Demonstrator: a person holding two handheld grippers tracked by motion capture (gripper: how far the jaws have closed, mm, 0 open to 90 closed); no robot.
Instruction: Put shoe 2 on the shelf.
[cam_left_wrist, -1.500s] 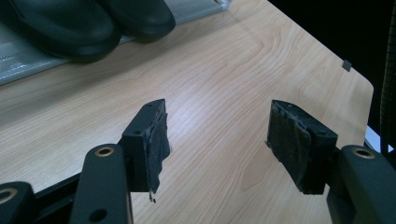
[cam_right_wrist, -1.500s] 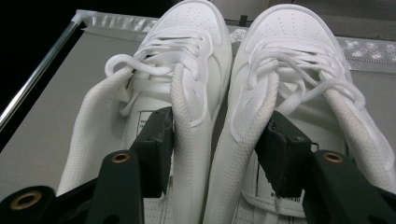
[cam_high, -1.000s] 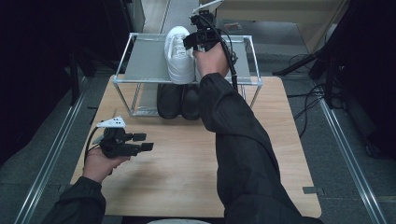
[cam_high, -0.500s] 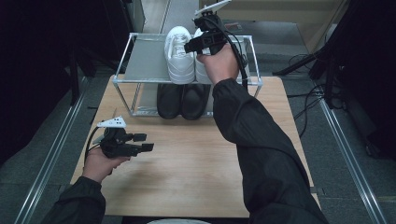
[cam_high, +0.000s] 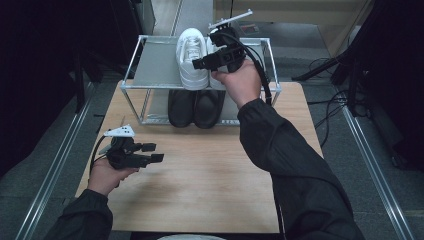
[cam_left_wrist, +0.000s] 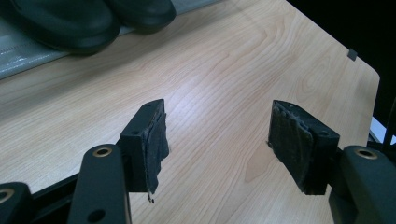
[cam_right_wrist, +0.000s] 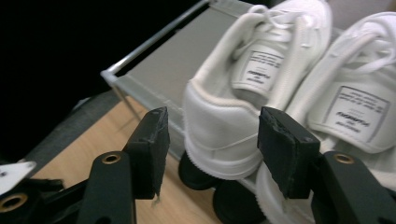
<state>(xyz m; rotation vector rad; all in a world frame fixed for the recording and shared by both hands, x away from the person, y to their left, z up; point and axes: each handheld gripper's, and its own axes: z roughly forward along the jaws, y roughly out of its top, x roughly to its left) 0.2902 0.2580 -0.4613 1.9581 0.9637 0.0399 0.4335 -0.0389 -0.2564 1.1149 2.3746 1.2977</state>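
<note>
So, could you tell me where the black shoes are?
In the high view, the black shoes sit on the rack's lower shelf, directly beneath the white sneakers.

Right arm stretched forward, dark sleeve, hand gripping the right gripper (cam_high: 200, 62) from below, raised, jaws pointing left in the high view. Its jaws have just been opening; they stand apart, nothing pressed by the pads (cam_right_wrist: 152, 140). Left hand (cam_high: 107, 175) low and near the body, holding the left gripper (cam_high: 152, 152) level, jaws pointing right, wide apart, nothing between them.
</note>
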